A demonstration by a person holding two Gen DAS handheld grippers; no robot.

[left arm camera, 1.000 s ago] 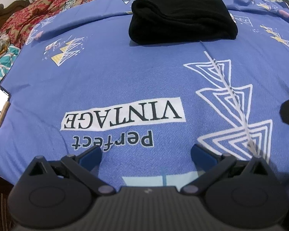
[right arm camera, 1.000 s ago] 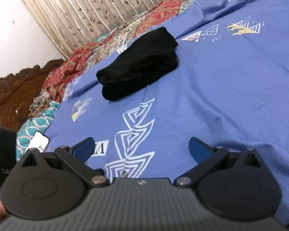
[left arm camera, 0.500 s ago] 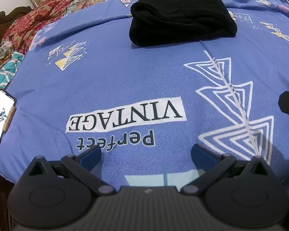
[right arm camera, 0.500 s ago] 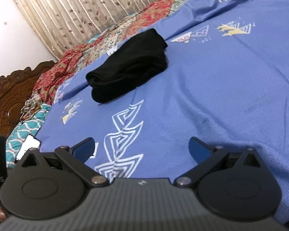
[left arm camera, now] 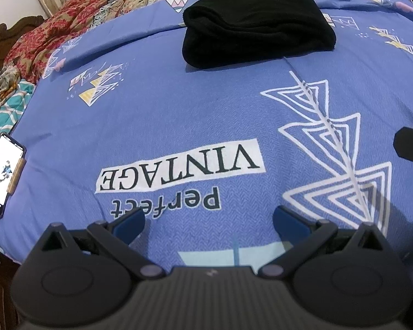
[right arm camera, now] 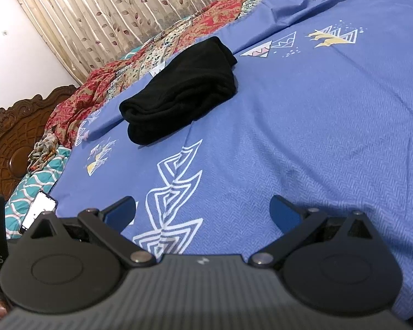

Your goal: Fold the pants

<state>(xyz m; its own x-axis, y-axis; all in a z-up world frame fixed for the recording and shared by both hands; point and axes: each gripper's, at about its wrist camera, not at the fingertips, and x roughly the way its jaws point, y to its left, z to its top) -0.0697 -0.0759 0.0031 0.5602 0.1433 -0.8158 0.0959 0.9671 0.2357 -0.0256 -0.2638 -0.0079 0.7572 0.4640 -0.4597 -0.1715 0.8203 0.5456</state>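
Sitting folded up at about 12 o'clock on the blue bedsheet (left arm camera: pixel 179 115) are the black pants (left arm camera: pixel 257 24), well away from both tools. Left gripper (left arm camera: pixel 209 221) and right gripper (right arm camera: pixel 202 211) are spread wide, holding nothing. Phone (left arm camera: pixel 2 170), I think, at 9 o'clock

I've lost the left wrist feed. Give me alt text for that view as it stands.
Black pants, folded into a compact bundle, lie on a blue bedsheet printed "Perfect VINTAGE", well ahead of the left gripper, whose jaws are open and empty. A lit phone lies at the bed's left edge.
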